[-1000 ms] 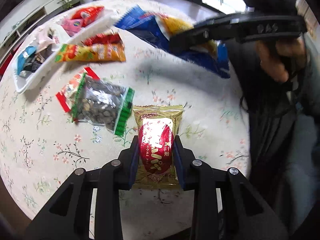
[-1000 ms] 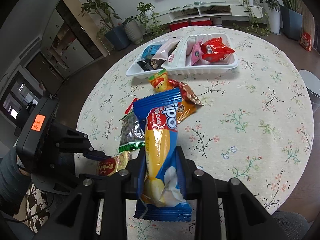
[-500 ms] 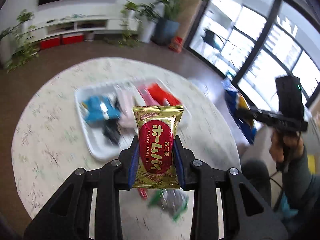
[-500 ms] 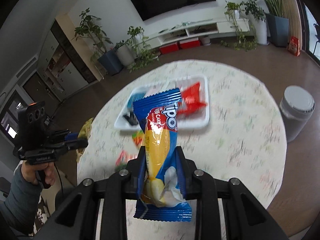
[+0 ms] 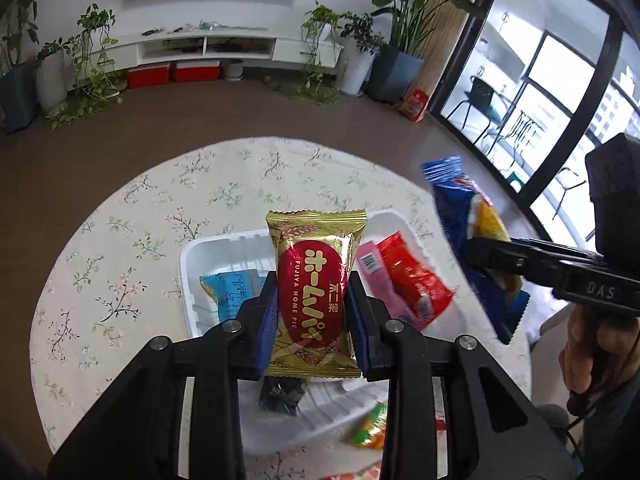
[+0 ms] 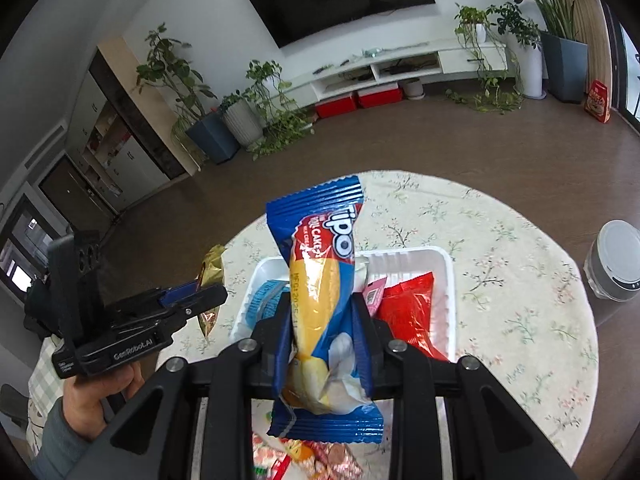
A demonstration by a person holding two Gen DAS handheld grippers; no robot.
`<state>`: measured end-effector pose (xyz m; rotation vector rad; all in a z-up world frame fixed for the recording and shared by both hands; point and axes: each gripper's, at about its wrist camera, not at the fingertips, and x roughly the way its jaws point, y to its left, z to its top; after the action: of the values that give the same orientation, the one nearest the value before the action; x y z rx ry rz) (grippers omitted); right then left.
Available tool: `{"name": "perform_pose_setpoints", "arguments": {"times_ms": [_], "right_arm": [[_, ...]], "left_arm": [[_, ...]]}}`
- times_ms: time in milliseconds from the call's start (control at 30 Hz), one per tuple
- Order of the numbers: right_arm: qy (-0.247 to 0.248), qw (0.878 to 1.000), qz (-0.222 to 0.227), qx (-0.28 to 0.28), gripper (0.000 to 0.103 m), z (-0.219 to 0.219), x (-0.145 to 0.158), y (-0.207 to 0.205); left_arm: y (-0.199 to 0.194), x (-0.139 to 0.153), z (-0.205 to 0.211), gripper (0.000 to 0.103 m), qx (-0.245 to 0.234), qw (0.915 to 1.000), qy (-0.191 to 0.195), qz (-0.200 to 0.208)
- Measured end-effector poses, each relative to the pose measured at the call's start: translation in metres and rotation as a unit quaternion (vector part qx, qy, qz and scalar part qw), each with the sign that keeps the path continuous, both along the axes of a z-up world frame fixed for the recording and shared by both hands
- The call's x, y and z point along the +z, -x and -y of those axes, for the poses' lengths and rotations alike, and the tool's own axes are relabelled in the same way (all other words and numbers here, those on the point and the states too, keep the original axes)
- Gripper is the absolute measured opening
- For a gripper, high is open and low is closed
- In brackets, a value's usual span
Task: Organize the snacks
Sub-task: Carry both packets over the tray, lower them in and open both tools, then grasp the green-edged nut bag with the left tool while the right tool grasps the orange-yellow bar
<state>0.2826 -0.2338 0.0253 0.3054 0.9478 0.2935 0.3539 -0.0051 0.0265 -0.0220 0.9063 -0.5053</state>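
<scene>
Gold foil first: we hold a gold-and-red pie packet (image 5: pixel 316 292) upright in our left gripper (image 5: pixel 313 316), blue pads pressed against both its sides, above the white tray (image 5: pixel 188 264). Our right gripper (image 6: pixel 322 344) clamps a blue-and-yellow roll cake packet (image 6: pixel 320 304) the same way, its crimped top standing up and its lower end hanging below the fingers. Both packets are off the table, over the tray's near side.

In the tray's right part we see a red packet (image 6: pixel 412 320) lying against a pink packet (image 6: pixel 374 294); in the left part, a light-blue packet (image 5: pixel 230 292). A dark packet (image 5: pixel 282 394) shows just under the gold one, at the tray's near side. The tray sits on a round table with a floral cloth (image 5: pixel 120 264). Loose on the cloth at the near edge lies an orange-green packet (image 5: pixel 370 428). Off the table's right edge, from the right wrist view, stands a grey lidded bin (image 6: pixel 614 266).
</scene>
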Motion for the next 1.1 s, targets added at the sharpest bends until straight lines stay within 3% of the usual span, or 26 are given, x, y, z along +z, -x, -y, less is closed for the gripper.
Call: {"name": "perform_pose_setpoints", "arguments": {"times_ms": [100, 267, 433, 533, 767, 867, 933, 1033, 1100], "right_arm": [[0.023, 0.999, -0.029, -0.003, 0.030, -0.009, -0.029, -0.015], [0.022, 0.998, -0.064, -0.015, 0.030, -0.013, -0.066, -0.029], [0.040, 0.996, -0.078, -0.014, 0.030, -0.020, -0.087, -0.035], [0.043, 0.996, -0.078, -0.019, 0.033, -0.018, -0.091, -0.037], [0.048, 0.995, -0.080, -0.024, 0.039, -0.015, -0.090, -0.034], [0.044, 0.996, -0.071, -0.030, 0.054, -0.013, -0.082, -0.032], [0.045, 0.997, -0.060, -0.030, 0.057, -0.012, -0.072, -0.027], [0.045, 0.998, -0.035, -0.022, 0.061, -0.010, -0.052, -0.011], [0.040, 0.999, -0.012, -0.022, 0.076, -0.005, -0.039, 0.004]], "left_arm": [[-0.014, -0.031, 0.007, 0.029, 0.008, 0.9998, -0.012, -0.011], [-0.034, -0.067, 0.016, 0.030, 0.017, 0.9990, -0.033, -0.025], [-0.041, -0.082, 0.025, 0.031, 0.014, 0.9988, -0.041, -0.024], [-0.042, -0.085, 0.028, 0.040, 0.011, 0.9987, -0.045, -0.021], [-0.033, -0.073, 0.027, 0.076, 0.018, 0.9990, -0.040, -0.006], [-0.022, -0.060, 0.023, 0.077, 0.024, 0.9990, -0.037, -0.001], [-0.010, -0.047, 0.018, 0.080, 0.028, 0.9990, -0.035, 0.005], [0.017, -0.023, 0.005, 0.099, 0.045, 0.9978, -0.038, 0.031], [0.041, -0.009, 0.000, 0.103, 0.051, 0.9965, -0.047, 0.047]]}}
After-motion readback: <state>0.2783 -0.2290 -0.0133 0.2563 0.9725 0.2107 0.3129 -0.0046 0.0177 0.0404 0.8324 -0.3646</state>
